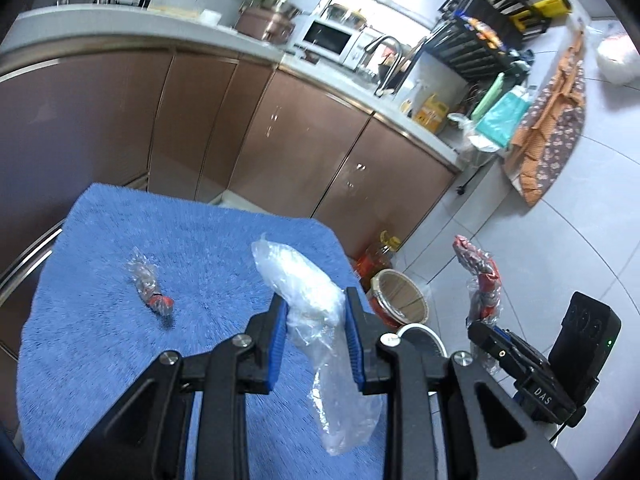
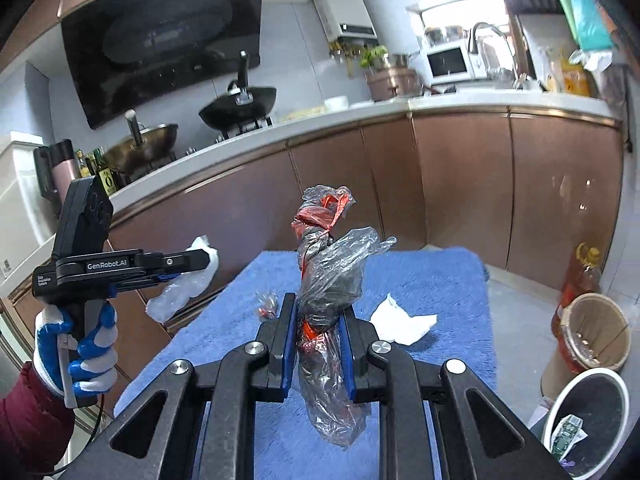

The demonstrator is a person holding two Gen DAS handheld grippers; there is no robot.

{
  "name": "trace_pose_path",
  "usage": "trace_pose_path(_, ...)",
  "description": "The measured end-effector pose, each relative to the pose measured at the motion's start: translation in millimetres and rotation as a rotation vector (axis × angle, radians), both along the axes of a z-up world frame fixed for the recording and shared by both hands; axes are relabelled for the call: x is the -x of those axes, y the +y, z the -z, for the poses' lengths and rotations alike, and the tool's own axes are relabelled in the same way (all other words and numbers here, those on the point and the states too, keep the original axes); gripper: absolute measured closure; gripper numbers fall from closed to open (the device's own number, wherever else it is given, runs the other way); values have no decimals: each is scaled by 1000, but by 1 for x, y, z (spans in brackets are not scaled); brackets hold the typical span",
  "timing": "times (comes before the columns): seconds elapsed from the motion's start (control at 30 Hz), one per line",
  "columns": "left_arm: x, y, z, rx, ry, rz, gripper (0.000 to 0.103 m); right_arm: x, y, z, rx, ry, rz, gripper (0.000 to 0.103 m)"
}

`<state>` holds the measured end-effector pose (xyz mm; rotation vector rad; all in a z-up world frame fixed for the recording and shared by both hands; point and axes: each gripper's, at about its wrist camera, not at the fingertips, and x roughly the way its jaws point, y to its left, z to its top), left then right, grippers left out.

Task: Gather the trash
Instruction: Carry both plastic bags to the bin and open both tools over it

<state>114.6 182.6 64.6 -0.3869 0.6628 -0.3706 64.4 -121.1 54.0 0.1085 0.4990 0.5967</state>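
Note:
My left gripper (image 1: 316,304) is shut on a clear white plastic bag (image 1: 304,276) and holds it above the blue mat (image 1: 100,360). It also shows in the right wrist view (image 2: 188,264), with the bag (image 2: 180,284) hanging from it. My right gripper (image 2: 318,312) is shut on a crumpled grey and red plastic wrapper (image 2: 328,264), also seen in the left wrist view (image 1: 480,276). A small twisted wrapper (image 1: 150,284) lies on the mat, also in the right wrist view (image 2: 267,303). A white paper scrap (image 2: 400,320) lies on the mat (image 2: 440,280).
A white round bin (image 2: 586,416) with some trash stands on the floor at the right, beside a wooden-lined bucket (image 2: 592,332) and an oil bottle (image 2: 580,276). Brown cabinets (image 1: 280,140) and a counter run behind the mat.

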Motion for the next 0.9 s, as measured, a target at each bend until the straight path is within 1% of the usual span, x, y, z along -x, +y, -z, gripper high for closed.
trace_pose_path(0.1,21,-3,-16,-4,-35,2,78,22,-7,-13,-11,-35,16,85)
trace_pose_path(0.23,45,-11,-32,-15,-71,16,78,40,-13,-25,-16,-70,30,85)
trace_pose_path(0.43,55,-36,-41,-29,-88,61,78,56,-32,-31,-25,-100,76,85)
trace_pose_path(0.63,39,-83,-36,-45,-62,138,78,51,-65,-18,-45,-83,162,85)
trace_pose_path(0.83,4,-152,-16,-78,-3,244,78,36,-111,8,-78,-26,251,85)
trace_pose_path(0.9,-12,-183,-5,-95,24,292,78,29,-125,18,-82,-5,290,85)
